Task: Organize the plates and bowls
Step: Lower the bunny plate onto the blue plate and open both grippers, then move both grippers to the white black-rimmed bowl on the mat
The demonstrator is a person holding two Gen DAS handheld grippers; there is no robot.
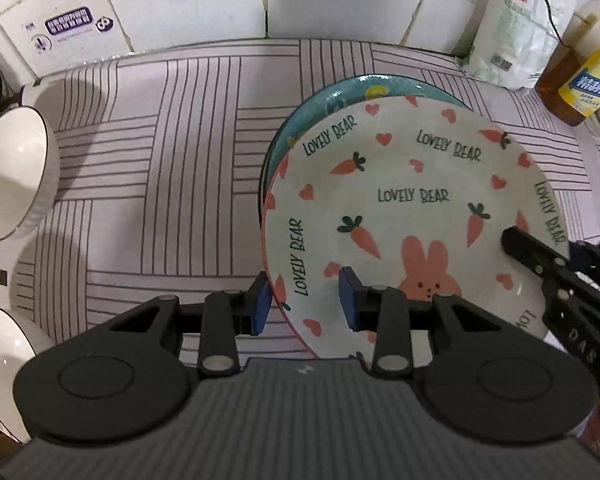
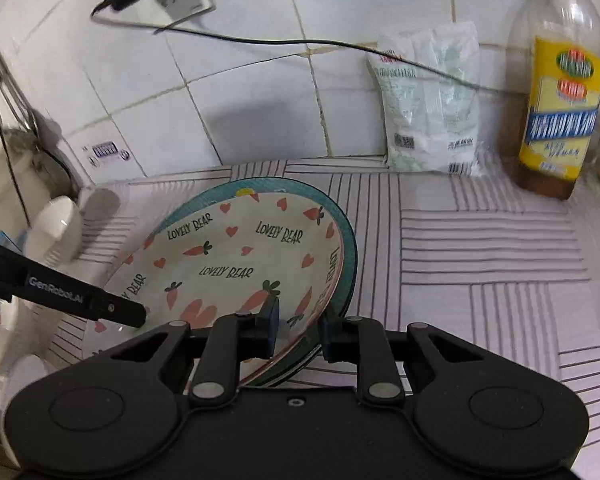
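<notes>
Two stacked plates on the counter, a gripper on either side

The top plate lies on the lower plate, whose rim shows behind it. The left gripper straddles the top plate's left rim; the right gripper straddles both rims on the right. Two bowls sit well left of the plates. Behind right, by the wall, stand a bag and a bottle.

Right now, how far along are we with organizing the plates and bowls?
Done: the white carrot-and-bunny plate already sits on the teal-rimmed plate. In hand: the left gripper and right gripper each straddle that stack's rim; the right gripper's jaws are opening. Left: two white bowls still lie apart at the counter's left edge.
</notes>
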